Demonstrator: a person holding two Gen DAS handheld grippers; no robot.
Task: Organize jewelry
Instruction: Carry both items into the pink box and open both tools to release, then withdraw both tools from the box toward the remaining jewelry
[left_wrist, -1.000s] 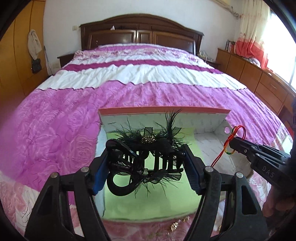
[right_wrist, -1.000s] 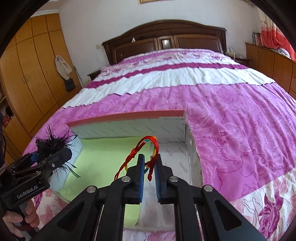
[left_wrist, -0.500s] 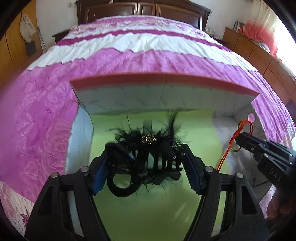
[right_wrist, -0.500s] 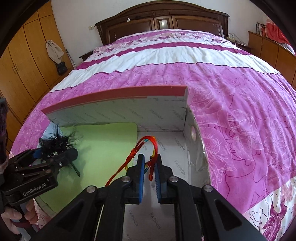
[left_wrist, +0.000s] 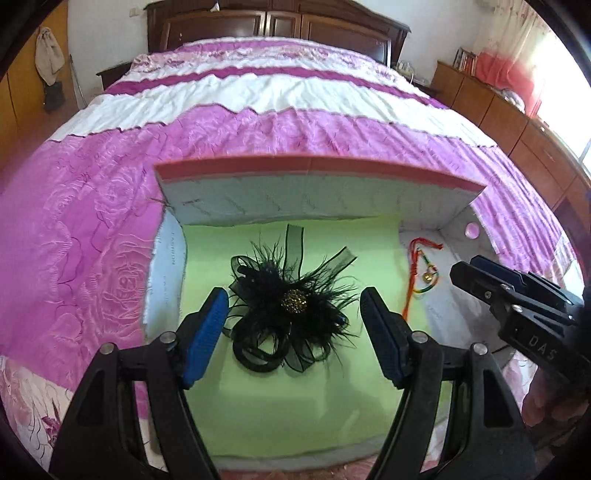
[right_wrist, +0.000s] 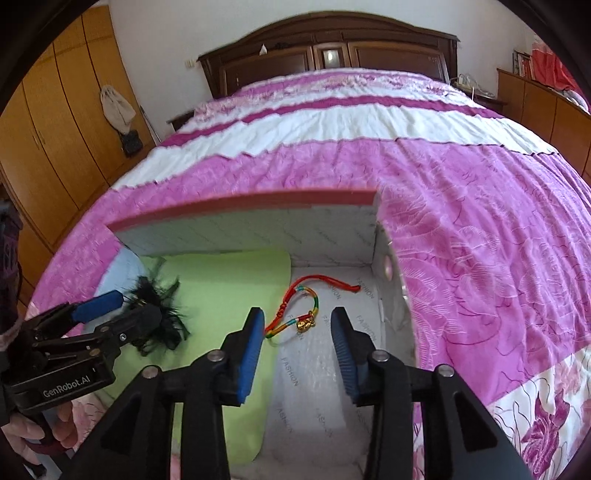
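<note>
The box (left_wrist: 321, 192) stands open on the bed (left_wrist: 295, 125). The feather clip (left_wrist: 291, 306) lies on the green pad (left_wrist: 295, 398) inside, between the wide-open fingers of the left gripper (left_wrist: 293, 325), which do not touch it. The right gripper (right_wrist: 297, 332) is opening; the bracelet (right_wrist: 306, 310) lies loose on the box floor between its fingers, beside the pad.

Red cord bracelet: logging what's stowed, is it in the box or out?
In: the red cord bracelet lies on the box floor beside the green pad.
</note>
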